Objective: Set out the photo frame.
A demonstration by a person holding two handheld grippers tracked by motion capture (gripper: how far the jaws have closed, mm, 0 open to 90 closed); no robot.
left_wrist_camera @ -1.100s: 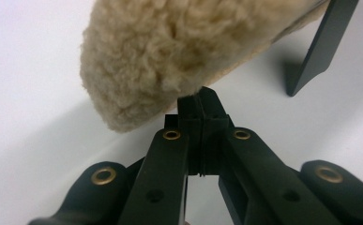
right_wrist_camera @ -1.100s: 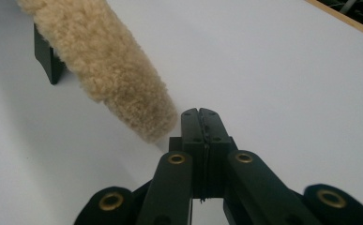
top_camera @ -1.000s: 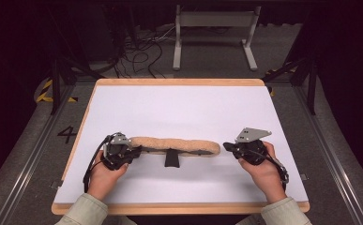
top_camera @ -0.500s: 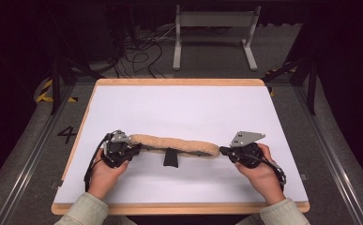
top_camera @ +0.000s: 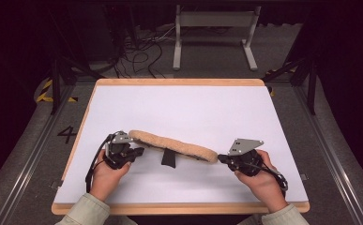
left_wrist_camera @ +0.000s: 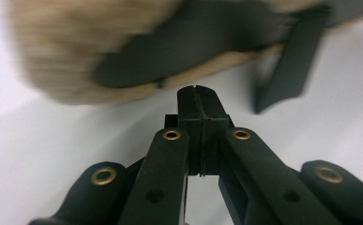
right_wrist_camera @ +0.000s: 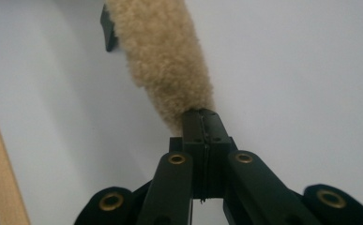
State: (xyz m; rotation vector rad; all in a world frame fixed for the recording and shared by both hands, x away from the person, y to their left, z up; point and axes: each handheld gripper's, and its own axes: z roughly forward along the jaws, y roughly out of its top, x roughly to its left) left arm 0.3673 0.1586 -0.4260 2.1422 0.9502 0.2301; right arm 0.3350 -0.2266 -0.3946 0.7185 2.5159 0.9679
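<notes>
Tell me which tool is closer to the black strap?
Left. The left tool is just left of the black strap; the right tool is farther right, at the fuzzy pad's end.

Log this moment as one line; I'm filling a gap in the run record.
scene: fleecy pad with black strap on white table | left gripper: shut, beside pad | right gripper: shut on pad end

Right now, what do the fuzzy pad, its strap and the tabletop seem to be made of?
Pad: tan fleece or sheepskin-like pile, matte; curly fibres show in the right gripper view.
Strap: black, flat, likely woven webbing or leather; too blurred to settle.
Tabletop: smooth matte white sheet with a pale wood edge.
</notes>
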